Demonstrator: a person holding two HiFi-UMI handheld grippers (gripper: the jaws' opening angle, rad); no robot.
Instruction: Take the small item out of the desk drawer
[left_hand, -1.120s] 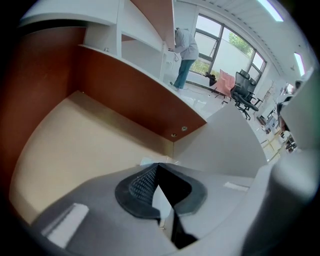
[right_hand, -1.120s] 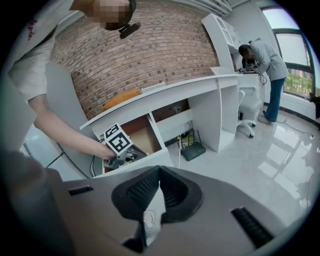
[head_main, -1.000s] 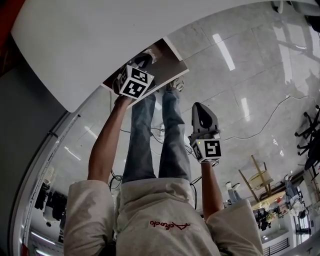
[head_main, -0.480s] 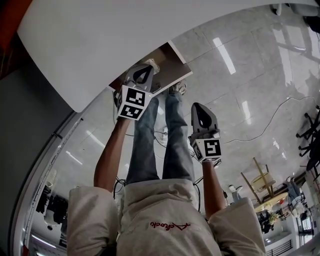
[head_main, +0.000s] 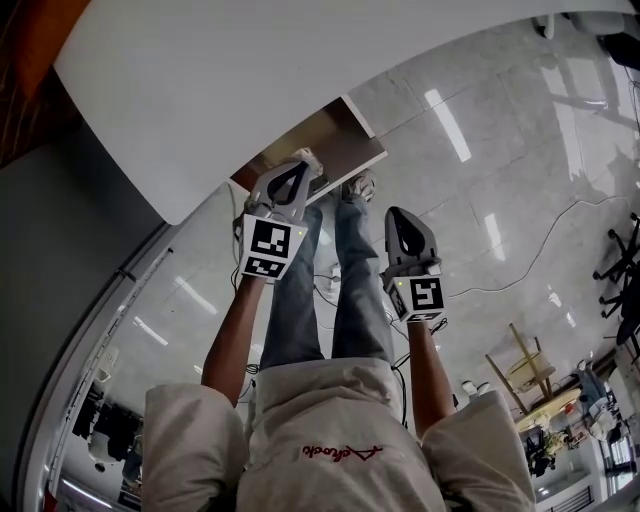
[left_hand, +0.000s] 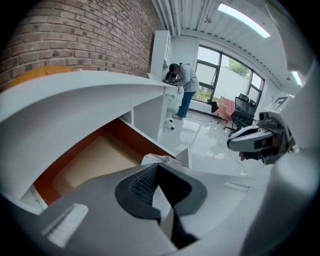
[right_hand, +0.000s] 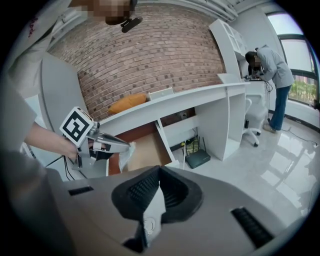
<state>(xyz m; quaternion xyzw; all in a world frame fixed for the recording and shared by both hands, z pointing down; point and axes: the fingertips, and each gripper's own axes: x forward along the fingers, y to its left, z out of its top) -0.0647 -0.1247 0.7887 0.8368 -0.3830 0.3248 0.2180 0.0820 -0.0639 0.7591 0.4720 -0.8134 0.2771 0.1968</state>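
A small white crumpled packet (head_main: 306, 158) hangs just above the open desk drawer (head_main: 335, 135), with my left gripper (head_main: 299, 170) shut on it. In the left gripper view the packet (left_hand: 159, 159) sticks out past the closed jaws, over the drawer's pale wooden bottom (left_hand: 95, 162). The right gripper view shows the left gripper (right_hand: 116, 146) holding the packet (right_hand: 125, 154) in front of the drawer (right_hand: 147, 147). My right gripper (head_main: 396, 216) hovers to the right over the floor, jaws shut and empty; its tips (right_hand: 160, 172) point towards the desk.
The long white desk (head_main: 230, 80) runs along a brick wall (right_hand: 150, 55). A black router (right_hand: 199, 159) lies on the floor under it. A person (left_hand: 182, 87) stands at the desk's far end beside a white chair (right_hand: 252, 122). The holder's legs (head_main: 330, 290) stand below the drawer.
The left gripper has risen out of the drawer with the white packet and drawn back from the desk. The right gripper has stayed put.
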